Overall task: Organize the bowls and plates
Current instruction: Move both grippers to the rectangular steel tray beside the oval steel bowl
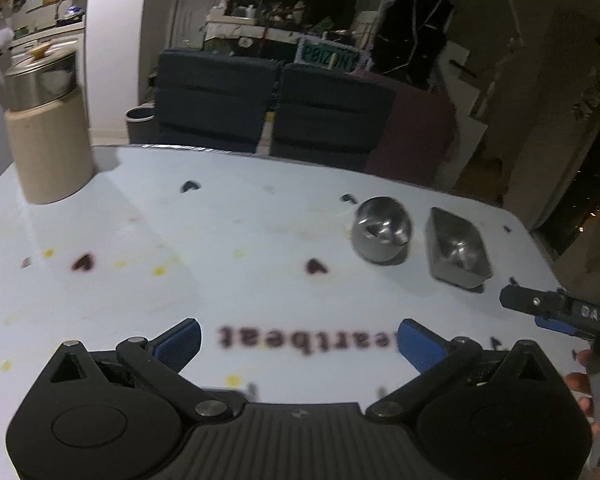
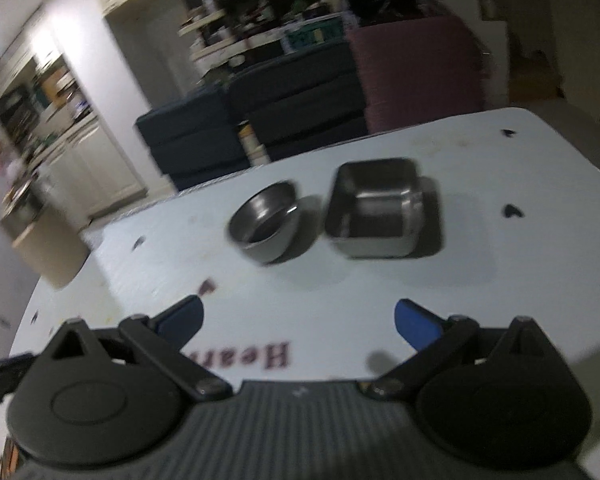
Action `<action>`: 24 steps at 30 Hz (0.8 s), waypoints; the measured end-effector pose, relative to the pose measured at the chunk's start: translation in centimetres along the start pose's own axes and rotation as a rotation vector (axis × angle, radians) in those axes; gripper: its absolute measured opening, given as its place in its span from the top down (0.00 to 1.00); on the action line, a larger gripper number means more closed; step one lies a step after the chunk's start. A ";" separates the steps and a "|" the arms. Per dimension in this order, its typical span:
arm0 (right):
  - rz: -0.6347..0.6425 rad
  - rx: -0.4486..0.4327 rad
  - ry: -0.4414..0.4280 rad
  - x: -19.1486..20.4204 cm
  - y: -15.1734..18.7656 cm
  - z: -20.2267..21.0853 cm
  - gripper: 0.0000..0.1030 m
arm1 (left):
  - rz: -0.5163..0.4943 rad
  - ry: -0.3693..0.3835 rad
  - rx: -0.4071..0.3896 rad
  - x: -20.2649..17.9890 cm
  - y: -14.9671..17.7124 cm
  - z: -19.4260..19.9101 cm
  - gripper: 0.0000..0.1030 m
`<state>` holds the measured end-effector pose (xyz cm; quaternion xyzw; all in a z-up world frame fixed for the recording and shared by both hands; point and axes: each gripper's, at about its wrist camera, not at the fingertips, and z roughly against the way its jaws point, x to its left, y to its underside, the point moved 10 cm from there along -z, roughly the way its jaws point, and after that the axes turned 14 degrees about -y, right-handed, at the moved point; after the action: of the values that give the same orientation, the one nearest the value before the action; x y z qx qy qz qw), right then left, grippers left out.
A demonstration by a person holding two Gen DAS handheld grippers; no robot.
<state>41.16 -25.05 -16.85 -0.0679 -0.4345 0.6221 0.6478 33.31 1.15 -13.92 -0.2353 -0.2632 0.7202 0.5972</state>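
My left gripper (image 1: 299,340) and right gripper (image 2: 299,322) both hang with blue-padded jaws spread wide and holding nothing, above a white table (image 1: 220,220) printed with dark hearts and lettering. A tall beige canister (image 1: 50,128) with a metal lid stands at the table's far left. Well ahead of my right gripper, a square steel dish (image 2: 376,208) sits just beside a smaller round steel bowl (image 2: 264,224), apart.

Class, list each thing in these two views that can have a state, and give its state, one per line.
Left tool: open, empty, above the table.
Right tool: open, empty.
Round steel bowl: on the table, tilted, empty.
Square steel bowl: upright, empty, beside the round one, apart.
Lidded steel pot: closed, atop a beige canister.
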 end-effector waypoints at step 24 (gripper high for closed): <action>-0.621 -0.140 0.014 -10.4 -1.9 -6.5 0.19 | -0.113 0.130 -0.112 -15.7 -8.3 -7.6 0.00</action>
<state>48.37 -31.57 -24.60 0.0193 -0.4719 0.3627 0.8033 47.14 -12.28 -13.78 -0.2993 -0.2764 0.6526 0.6388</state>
